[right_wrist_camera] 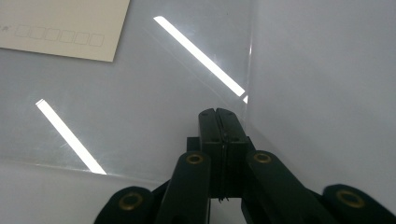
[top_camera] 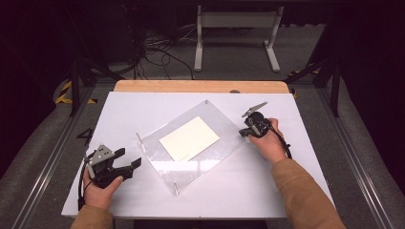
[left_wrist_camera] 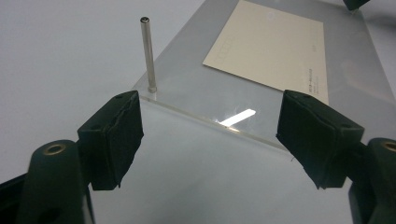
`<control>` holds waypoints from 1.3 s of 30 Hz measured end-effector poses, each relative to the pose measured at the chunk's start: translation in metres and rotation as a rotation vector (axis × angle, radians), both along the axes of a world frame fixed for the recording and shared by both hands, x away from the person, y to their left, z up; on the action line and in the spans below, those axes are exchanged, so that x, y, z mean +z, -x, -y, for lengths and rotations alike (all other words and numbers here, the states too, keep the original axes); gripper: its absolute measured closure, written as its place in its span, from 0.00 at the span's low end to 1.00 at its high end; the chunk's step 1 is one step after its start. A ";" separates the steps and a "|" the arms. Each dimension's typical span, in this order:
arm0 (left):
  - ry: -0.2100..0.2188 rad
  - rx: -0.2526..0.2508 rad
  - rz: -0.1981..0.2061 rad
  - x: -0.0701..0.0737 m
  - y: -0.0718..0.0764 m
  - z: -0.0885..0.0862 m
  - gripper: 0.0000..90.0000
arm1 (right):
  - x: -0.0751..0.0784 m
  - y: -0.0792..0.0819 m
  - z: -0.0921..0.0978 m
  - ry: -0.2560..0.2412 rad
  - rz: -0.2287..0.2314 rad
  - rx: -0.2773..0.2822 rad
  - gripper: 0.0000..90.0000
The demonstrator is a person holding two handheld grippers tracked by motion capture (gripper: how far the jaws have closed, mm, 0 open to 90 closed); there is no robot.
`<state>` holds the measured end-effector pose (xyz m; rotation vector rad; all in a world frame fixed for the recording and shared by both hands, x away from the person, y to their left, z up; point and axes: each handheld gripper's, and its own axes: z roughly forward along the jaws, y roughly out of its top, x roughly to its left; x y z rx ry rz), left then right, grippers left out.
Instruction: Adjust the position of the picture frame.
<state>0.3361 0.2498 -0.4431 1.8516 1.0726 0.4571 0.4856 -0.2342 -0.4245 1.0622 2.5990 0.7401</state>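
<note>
The white counter takes up the middle and lower part of the high view, with a strip of bare wood along its far edge. At its centre lies a clear acrylic sheet, turned at a slant so that its corners point toward the upper middle, the right, the lower middle and the left of the frame. A cream postcard lies at the middle of the sheet, slanted the same way; in the left gripper view its printed side faces up in the upper right. Thin metal posts stand upright at the sheet's corners: one at the left corner, another at the lower corner. In the left gripper view the left-corner post rises from the sheet's edge in the upper left. The left gripper sits in the lower left of the high view, just beside the sheet's left edge and not touching it, its fingers spread wide with nothing between them. The right gripper is right of centre at the sheet's right corner; in the right gripper view its fingers are pressed together at the sheet's edge, and whether they pinch the acrylic I cannot tell.
</note>
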 end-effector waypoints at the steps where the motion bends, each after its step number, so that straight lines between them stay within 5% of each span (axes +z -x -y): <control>1: 0.001 -0.002 -0.002 0.000 0.000 0.000 0.25 | 0.000 -0.001 0.000 0.002 -0.009 -0.001 1.00; 14: 0.001 -0.007 -0.001 0.000 0.001 0.000 0.25 | 0.002 0.004 0.004 0.007 -0.071 -0.004 1.00; 19: -0.002 -0.012 -0.001 0.000 0.001 0.002 0.25 | 0.003 0.022 0.013 0.010 -0.080 0.002 1.00; 25: -0.005 -0.020 -0.002 0.001 0.002 0.005 0.25 | 0.001 0.052 0.032 -0.043 -0.101 -0.022 1.00; 32: -0.012 -0.079 -0.006 0.004 0.011 0.015 0.24 | -0.001 0.086 0.048 -0.088 -0.120 -0.052 1.00; 36: 0.009 -0.137 0.007 0.006 0.019 0.021 0.24 | -0.004 0.094 0.051 -0.111 -0.070 -0.058 1.00; 39: 0.017 -0.236 0.041 0.010 0.028 0.031 0.24 | -0.006 0.100 0.055 -0.144 0.020 -0.063 0.93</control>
